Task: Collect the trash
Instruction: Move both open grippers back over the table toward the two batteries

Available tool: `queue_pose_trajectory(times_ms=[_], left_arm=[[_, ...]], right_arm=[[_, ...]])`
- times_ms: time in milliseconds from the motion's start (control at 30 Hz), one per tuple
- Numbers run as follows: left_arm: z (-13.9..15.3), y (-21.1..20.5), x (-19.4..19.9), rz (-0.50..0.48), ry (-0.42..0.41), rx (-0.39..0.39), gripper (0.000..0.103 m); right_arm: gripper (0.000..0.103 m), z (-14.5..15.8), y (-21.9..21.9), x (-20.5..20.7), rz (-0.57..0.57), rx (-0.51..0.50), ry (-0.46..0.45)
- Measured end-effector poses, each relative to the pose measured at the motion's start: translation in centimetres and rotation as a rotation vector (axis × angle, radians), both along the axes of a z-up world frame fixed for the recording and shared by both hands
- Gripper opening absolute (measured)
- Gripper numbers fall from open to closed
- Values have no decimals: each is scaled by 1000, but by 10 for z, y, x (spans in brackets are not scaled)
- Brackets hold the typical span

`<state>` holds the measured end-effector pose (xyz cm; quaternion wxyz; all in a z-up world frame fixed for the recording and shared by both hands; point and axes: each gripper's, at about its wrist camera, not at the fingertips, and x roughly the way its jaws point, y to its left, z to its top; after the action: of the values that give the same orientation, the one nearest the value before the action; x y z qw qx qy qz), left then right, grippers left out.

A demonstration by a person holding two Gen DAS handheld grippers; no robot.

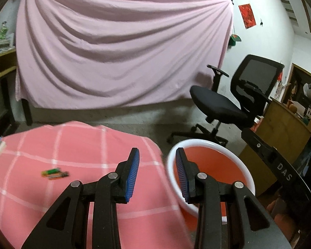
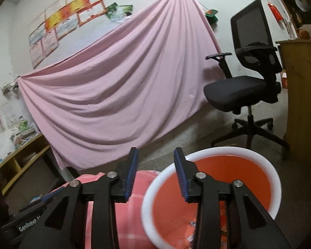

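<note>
Looks mostly done: scraps already lie at the bottom of the orange bin (image 2: 213, 188). One green-and-orange wrapper (image 1: 55, 173) is left on the pink checked tablecloth (image 1: 76, 145). Left gripper (image 1: 157, 174) and right gripper (image 2: 156, 172) both have jaws parted, nothing between them.

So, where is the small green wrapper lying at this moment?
In the left wrist view, the green wrapper lies on the pink checked tablecloth, to the left of the left gripper, far from the orange bin.
</note>
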<state>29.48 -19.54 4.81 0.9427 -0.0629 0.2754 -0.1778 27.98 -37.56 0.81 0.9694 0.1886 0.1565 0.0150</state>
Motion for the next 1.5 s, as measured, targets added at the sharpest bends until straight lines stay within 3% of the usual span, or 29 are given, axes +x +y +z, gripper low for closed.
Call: queue_pose_trajectory(times_ms=[200, 233, 267, 333, 433, 533, 700, 767, 867, 1100, 1333, 1500], left_arm=[[11, 48, -20, 84, -74, 8, 31], [13, 59, -25, 105, -90, 7, 32], [14, 69, -29, 122, -104, 5, 37], [16, 87, -36, 160, -130, -7, 45], [17, 117, -50, 211, -169, -27, 47], [17, 144, -63, 256, -203, -16, 51], [12, 184, -83, 315, -264, -3, 69], [7, 201, -93, 340, -294, 0, 88], [-2, 219, -106, 379, -349, -7, 96], [-12, 232, -117, 411, -394, 37, 99], [-26, 234, -108, 410, -365, 98, 99], [-32, 243, -95, 413, -345, 96, 99]], right_arm=[[50, 12, 44, -11, 51, -67, -99], [55, 14, 49, -14, 51, -72, -117], [68, 16, 56, -18, 51, -77, -147], [84, 19, 68, -26, 45, -89, -209], [85, 24, 86, -32, 68, -114, -268], [92, 24, 104, -34, 94, -138, -295], [99, 20, 128, -38, 130, -169, -323], [102, 17, 139, -40, 148, -192, -332], [103, 12, 156, -43, 177, -230, -345], [103, 2, 183, -44, 249, -324, -336], [103, -2, 190, -36, 270, -341, -291], [103, -6, 196, -23, 297, -348, -238]])
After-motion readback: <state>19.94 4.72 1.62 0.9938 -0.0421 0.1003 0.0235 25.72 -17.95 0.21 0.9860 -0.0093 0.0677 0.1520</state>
